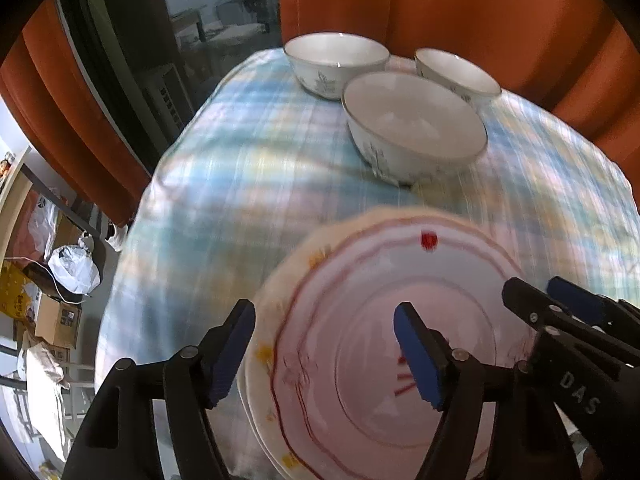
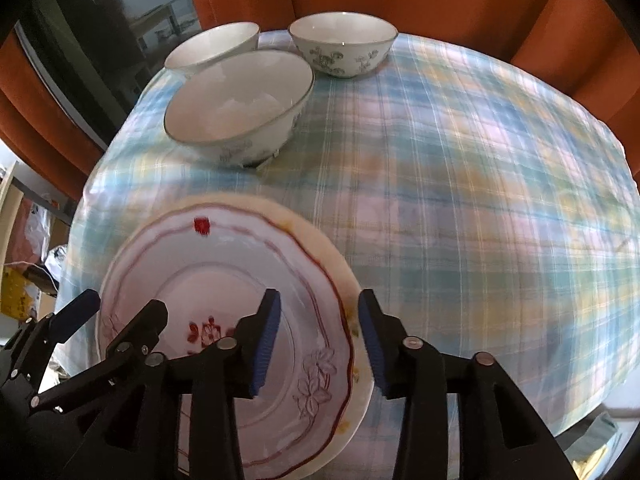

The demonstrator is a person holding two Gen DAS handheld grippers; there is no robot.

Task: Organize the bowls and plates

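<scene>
Both grippers straddle the stacked plates [image 2: 224,280], spread; three bowls [image 2: 240,100] beyond.

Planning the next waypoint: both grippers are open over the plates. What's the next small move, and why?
Probably lift both clear and head for the nearest bowl. The pink plate already sits on the cream plate, both grippers are open, and three bowls stand unstacked.

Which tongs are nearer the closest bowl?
Hard to call: both the left tongs and the right tongs straddle opposite rims of the stacked plates, with the bowl beyond them.
</scene>
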